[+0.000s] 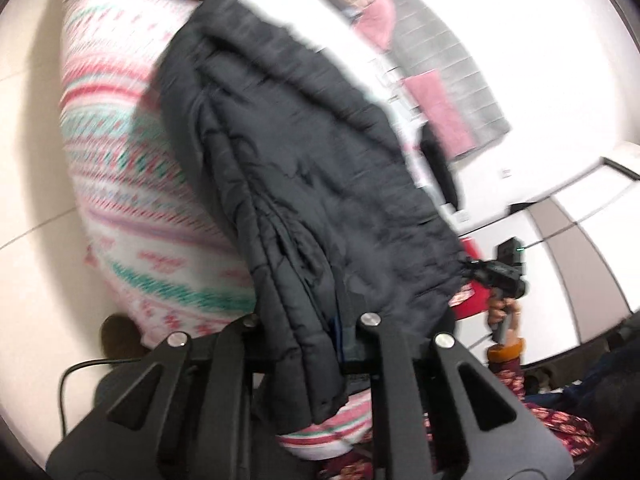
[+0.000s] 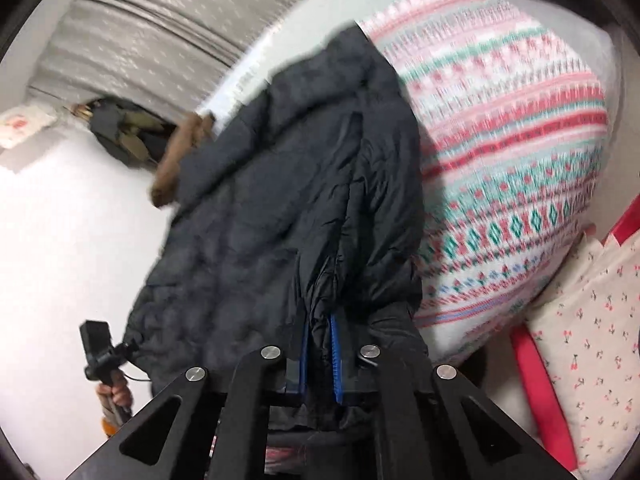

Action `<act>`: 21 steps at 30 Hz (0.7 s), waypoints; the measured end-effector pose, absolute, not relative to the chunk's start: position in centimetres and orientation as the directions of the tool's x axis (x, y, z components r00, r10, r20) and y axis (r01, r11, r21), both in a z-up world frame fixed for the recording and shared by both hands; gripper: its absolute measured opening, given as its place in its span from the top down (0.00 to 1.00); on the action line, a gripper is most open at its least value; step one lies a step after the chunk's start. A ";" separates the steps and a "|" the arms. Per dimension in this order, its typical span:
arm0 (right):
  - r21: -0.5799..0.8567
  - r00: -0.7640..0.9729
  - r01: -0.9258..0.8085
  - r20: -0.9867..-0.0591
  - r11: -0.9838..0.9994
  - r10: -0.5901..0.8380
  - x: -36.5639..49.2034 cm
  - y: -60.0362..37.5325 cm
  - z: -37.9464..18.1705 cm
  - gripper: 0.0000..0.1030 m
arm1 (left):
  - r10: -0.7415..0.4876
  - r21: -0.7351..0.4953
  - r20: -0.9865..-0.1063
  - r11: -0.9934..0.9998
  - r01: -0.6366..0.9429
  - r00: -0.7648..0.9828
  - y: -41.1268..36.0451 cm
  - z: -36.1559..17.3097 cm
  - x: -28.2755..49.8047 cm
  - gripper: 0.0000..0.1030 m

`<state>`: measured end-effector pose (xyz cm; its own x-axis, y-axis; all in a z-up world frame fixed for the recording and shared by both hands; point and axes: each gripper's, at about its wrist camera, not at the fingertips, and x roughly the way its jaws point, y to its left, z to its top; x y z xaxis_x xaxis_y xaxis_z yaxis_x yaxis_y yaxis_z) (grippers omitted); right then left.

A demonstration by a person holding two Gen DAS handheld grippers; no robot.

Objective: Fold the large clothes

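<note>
both claws are clamped on one dark quilted jacket (image 1: 304, 184), the left claw (image 1: 308, 344) and right claw (image 2: 320, 372) each pinching an edge, so its long axis runs away from them over the single patterned blanket (image 2: 520, 184) on the bed.

The dark padded jacket (image 1: 304, 184) hides both grippers' fingertips and much of the patterned blanket (image 2: 520, 184). Motion blur smears that pattern. The floral cushion (image 2: 592, 320) runs off the frame's edge.
</note>
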<state>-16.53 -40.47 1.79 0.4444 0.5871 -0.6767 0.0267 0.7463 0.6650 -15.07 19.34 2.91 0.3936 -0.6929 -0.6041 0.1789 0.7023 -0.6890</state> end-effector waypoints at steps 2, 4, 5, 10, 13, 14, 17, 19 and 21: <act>0.675 0.485 -0.004 -0.644 0.738 0.592 -17.2 -40.6 3.9 0.93 | -0.722 -0.706 -0.553 0.671 0.227 0.415 19.4 4.9 -15.8 0.85; 0.676 0.522 -0.038 -0.614 0.736 0.592 -18.0 -40.6 6.2 0.93 | -0.740 -0.711 -0.519 0.652 0.265 0.428 19.1 6.6 -16.3 0.85; 0.673 0.535 -0.049 -0.606 0.738 0.588 -18.3 -40.5 7.1 0.93 | -0.748 -0.713 -0.503 0.642 0.282 0.433 18.9 7.4 -16.6 0.85; 0.660 0.595 -0.100 -0.560 0.745 0.576 -20.2 -41.0 11.4 0.93 | -0.795 -0.740 -0.422 0.580 0.341 0.436 19.9 10.4 -18.9 0.85; 0.652 0.624 -0.118 -0.538 0.749 0.567 -21.4 -41.0 13.6 0.93 | -0.811 -0.753 -0.375 0.549 0.363 0.450 21.0 11.7 -19.8 0.85; 0.650 0.636 -0.122 -0.529 0.750 0.562 -21.5 -41.1 14.4 0.93 | -0.813 -0.757 -0.364 0.543 0.364 0.455 21.0 11.8 -20.1 0.85; 0.645 0.656 -0.129 -0.514 0.753 0.553 -21.0 -40.9 15.7 0.93 | -0.812 -0.774 -0.337 0.527 0.351 0.477 22.5 12.2 -18.8 0.85; 0.641 0.661 -0.127 -0.515 0.757 0.547 -19.8 -40.9 16.1 0.93 | -0.800 -0.782 -0.334 0.530 0.327 0.498 22.9 12.2 -16.9 0.84; 0.650 0.662 -0.113 -0.515 0.752 0.545 -17.1 -40.7 16.2 0.93 | -0.787 -0.790 -0.329 0.532 0.304 0.523 23.3 12.2 -14.5 0.84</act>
<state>-17.07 -40.69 16.17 0.6619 0.5446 -0.5151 -0.1129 0.7518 0.6497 -14.47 23.28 12.18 0.5226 -0.7867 -0.3285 0.3038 0.5319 -0.7904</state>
